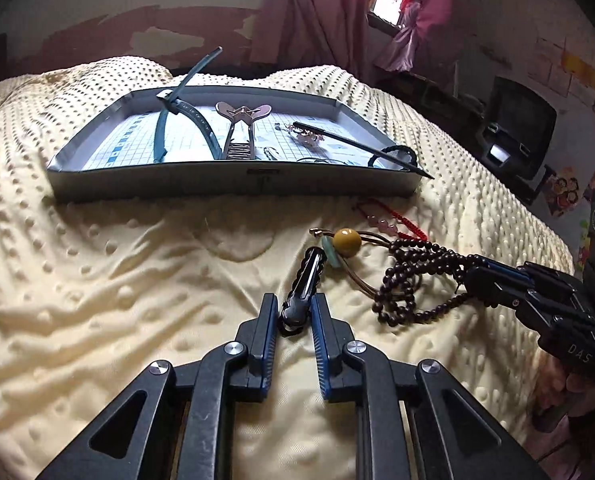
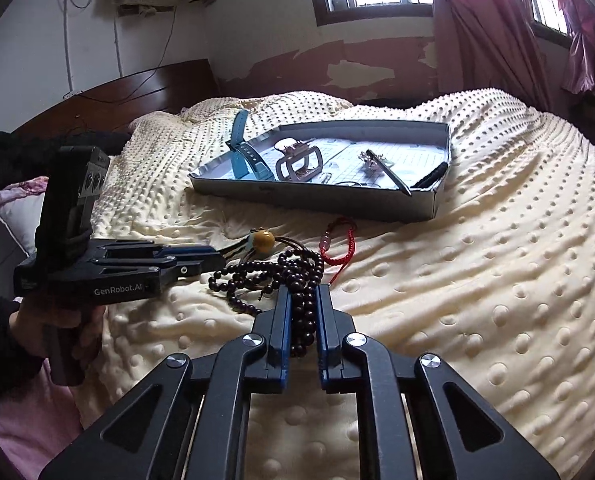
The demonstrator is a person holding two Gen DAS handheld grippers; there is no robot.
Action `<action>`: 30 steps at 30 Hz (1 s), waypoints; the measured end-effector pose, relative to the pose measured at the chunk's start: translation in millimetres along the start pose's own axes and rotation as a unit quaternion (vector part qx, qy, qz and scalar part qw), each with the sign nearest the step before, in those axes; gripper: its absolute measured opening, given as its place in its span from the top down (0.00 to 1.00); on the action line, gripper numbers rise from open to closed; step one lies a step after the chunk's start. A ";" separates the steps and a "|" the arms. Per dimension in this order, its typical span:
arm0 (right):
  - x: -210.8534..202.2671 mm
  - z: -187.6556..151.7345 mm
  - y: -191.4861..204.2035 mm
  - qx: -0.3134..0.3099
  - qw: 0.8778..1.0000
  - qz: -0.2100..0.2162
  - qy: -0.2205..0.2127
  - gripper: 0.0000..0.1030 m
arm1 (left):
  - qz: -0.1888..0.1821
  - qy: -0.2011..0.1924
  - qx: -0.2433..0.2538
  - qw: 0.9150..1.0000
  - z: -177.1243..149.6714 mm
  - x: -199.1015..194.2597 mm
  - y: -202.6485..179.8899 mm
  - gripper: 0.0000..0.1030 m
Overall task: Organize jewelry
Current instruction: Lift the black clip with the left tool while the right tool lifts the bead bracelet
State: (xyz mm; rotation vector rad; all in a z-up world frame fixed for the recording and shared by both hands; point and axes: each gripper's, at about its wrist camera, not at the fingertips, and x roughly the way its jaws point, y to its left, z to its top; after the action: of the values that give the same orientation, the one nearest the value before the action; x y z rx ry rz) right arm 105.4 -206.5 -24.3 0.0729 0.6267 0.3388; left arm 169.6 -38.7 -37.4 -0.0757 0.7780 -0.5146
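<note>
My left gripper (image 1: 294, 312) was closed on a black hair clip (image 1: 302, 288) lying on the bed (image 1: 117, 280). My right gripper (image 2: 303, 300) was clamped on the dark bead strand (image 2: 297, 276), near the tray (image 2: 317, 200).

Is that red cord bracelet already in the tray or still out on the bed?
Out. The red cord bracelet lies on the cream bedspread, in front of the tray's near wall, beside the dark beads.

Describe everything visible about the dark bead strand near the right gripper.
The dark bead strand is a long string of small, round, dark brown beads that look wooden, gathered in several loose loops. It lies on the cream dotted bedspread, in front of the tray and outside it. The right gripper is closed on one bunch of loops. Its far end overlaps the brown cord of the yellow-bead piece and lies beside the red cord bracelet.
</note>
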 end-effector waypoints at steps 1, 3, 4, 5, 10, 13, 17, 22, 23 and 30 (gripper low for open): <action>-2.8 -0.1 0.4 -0.001 1.000 0.001 -0.004 0.90 | -0.005 -0.004 -0.012 1.000 -2.0 -3.1 0.5 0.85; -8.1 0.5 1.5 -0.006 1.000 0.001 -0.012 0.90 | -0.017 -0.011 -0.038 0.999 -5.6 -8.0 2.2 0.85; -11.0 1.1 1.5 -0.007 1.000 0.001 -0.017 0.90 | -0.021 -0.014 -0.047 0.999 -7.7 -10.5 2.4 0.85; -13.7 1.7 1.4 -0.008 1.000 0.001 -0.022 0.90 | -0.025 -0.017 -0.056 0.998 -9.6 -12.8 2.1 0.85; -27.2 2.3 -0.3 0.004 0.999 0.004 -0.044 0.90 | -0.039 -0.036 -0.074 0.996 -15.7 -23.3 -3.6 0.85; -34.3 0.3 -0.8 0.012 0.998 0.005 -0.056 0.90 | -0.044 -0.045 -0.081 0.995 -18.1 -29.1 -4.8 0.85; -42.6 0.1 -0.8 0.017 0.997 0.010 -0.075 0.90 | -0.047 -0.055 -0.093 0.993 -24.4 -36.4 -4.2 0.85; -50.2 1.3 0.9 0.022 0.995 0.013 -0.095 0.90 | -0.050 -0.075 -0.101 0.991 -27.4 -47.0 -2.9 0.85; -52.0 1.6 1.2 0.022 0.995 0.013 -0.099 0.90 | -0.049 -0.079 -0.101 0.991 -27.3 -49.0 -3.2 0.85; -59.1 15.9 1.2 0.021 0.993 0.011 -0.117 0.90 | -0.034 -0.091 -0.096 0.991 -1.9 -51.7 -5.4 0.85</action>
State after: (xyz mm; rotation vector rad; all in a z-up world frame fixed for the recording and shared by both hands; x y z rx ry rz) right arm 69.7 -224.6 22.1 0.1571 0.3999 0.3333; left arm 135.2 -18.9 -3.7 -0.3236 0.6464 -0.4886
